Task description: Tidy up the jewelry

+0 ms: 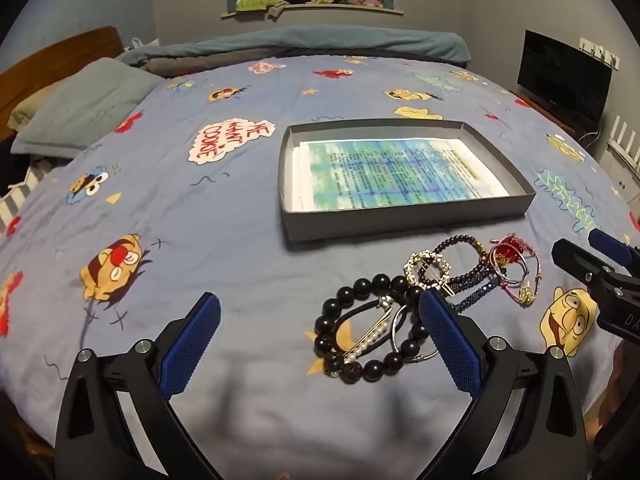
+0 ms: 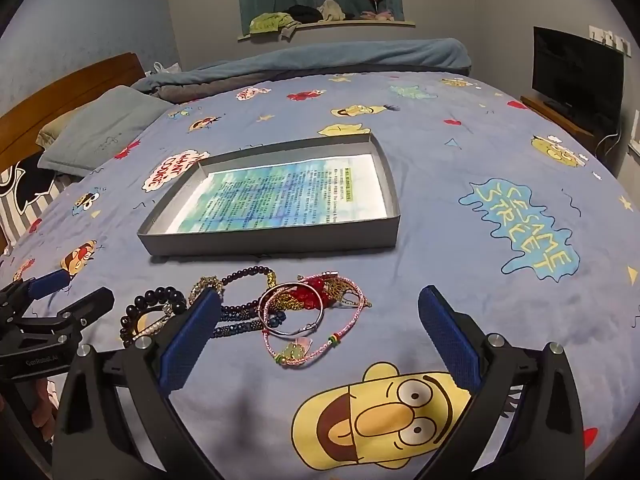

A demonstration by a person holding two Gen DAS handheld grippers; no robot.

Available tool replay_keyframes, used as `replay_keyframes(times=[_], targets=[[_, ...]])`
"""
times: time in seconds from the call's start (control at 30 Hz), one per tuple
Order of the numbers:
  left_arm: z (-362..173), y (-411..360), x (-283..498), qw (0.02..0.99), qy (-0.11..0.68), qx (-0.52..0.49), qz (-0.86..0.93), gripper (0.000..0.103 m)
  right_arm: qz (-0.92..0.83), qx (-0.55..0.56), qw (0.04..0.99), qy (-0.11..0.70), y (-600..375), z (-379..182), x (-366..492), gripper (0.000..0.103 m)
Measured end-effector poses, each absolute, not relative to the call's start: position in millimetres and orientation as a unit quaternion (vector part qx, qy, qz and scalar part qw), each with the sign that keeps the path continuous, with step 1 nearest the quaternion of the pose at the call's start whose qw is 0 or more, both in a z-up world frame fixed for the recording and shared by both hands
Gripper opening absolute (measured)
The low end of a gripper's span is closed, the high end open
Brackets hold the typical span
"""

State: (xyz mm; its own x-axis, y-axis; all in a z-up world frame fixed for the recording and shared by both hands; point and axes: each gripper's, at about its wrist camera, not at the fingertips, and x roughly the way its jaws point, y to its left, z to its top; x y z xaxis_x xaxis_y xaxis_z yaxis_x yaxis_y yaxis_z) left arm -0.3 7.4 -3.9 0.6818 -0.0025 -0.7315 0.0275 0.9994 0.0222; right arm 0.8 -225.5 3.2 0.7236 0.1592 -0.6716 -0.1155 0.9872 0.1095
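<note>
While the left gripper [image 1: 320,340] hangs over the blue cartoon-print bedspread [image 1: 200,240], its wrist view shows both blue-padded fingers [image 1: 192,344] spread wide with nothing clamped between them. A bracelet of large black beads [image 1: 360,320] lies on the cover partly inside that gap, ringing a pearl hair clip [image 1: 370,342] and a thin silver bangle [image 1: 400,328]; the right-hand pad stands in front of part of the bead ring, and contact cannot be told. Beyond it, toward the right, lie a gold crystal-set ring-shaped piece [image 1: 429,268], a dark purple bead bracelet [image 1: 460,256], a blue sparkly band [image 1: 476,296] and a tangle of red and pink cord bracelets [image 1: 516,272]. Just past the heap sits a shallow grey box [image 1: 400,220] lined with a printed sheet [image 1: 396,172], holding no jewelry. At the right edge the right gripper [image 1: 592,268] enters the view.

From the right wrist, the right gripper [image 2: 320,340] is likewise fully open and holds nothing. A pink cord bracelet [image 2: 312,348], a silver bangle [image 2: 288,316] and red beads [image 2: 304,294] lie between its fingers on the cover, untouched by the right-hand pad; the left-hand pad [image 2: 188,344] hides part of the dark blue bands [image 2: 236,326]. The black bead bracelet [image 2: 156,300] lies further left, beside the left gripper [image 2: 60,300]. The grey box [image 2: 280,236] stands just behind the pile.
</note>
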Motion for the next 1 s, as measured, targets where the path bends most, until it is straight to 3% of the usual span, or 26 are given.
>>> replay_keyframes(times=[1.0], targets=[[-9.2, 4.8, -0.8, 0.916, 0.401, 0.018, -0.007, 0.099, 0.067, 0.037, 0.927, 0.366, -238.1, 3.9, -3.2, 0.098]])
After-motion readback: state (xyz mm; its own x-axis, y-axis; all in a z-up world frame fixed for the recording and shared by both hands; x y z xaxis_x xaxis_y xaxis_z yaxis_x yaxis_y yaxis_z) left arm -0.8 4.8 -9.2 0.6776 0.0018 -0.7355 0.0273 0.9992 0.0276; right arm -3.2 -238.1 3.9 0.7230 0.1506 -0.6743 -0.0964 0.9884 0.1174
